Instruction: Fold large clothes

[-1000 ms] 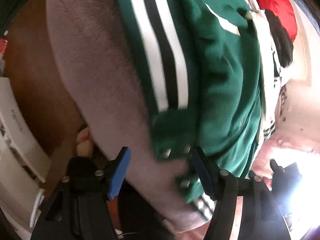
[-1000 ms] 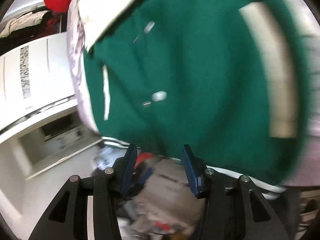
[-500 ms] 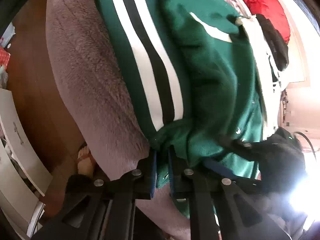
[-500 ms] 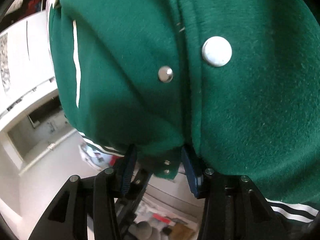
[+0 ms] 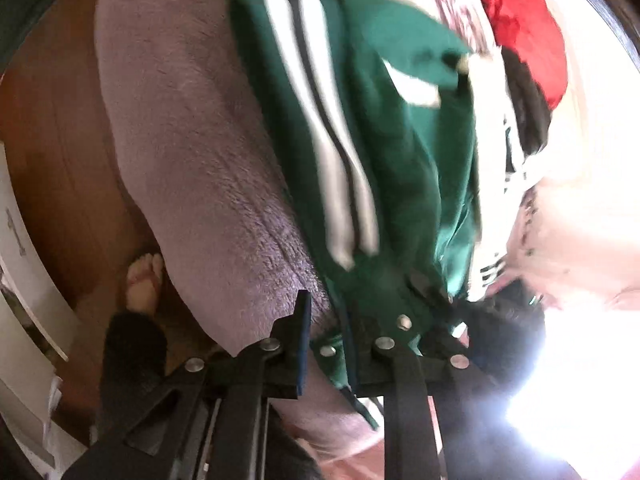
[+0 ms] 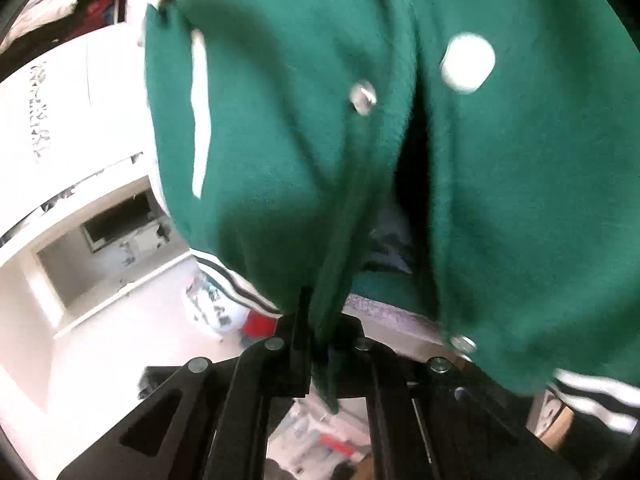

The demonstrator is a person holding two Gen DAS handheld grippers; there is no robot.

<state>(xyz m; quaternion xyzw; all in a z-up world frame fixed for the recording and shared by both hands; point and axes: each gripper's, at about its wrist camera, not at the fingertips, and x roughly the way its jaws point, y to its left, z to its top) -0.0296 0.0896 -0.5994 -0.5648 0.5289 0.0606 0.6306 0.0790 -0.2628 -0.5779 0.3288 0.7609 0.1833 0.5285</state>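
A green varsity jacket (image 5: 400,152) with white and black striped ribbing and metal snaps lies on a mauve fleece blanket (image 5: 192,160). My left gripper (image 5: 328,344) is shut on the jacket's lower front corner by the snaps. In the right wrist view the jacket (image 6: 288,120) fills the frame, hanging lifted. My right gripper (image 6: 320,336) is shut on the jacket's front edge below a metal snap (image 6: 362,94) and a white button (image 6: 468,62). The other gripper shows dark in the left wrist view (image 5: 500,328), close beside my left one.
A red garment (image 5: 524,24) and a black one (image 5: 524,100) lie at the far end of the bed. A wooden floor (image 5: 60,140) and a bare foot (image 5: 144,280) are on the left. White furniture (image 6: 80,120) stands beyond the jacket.
My right gripper has closed on the jacket's front edge; it was open half a second ago. My left gripper closed earlier and stays shut. The jacket has been lifted and shifted.
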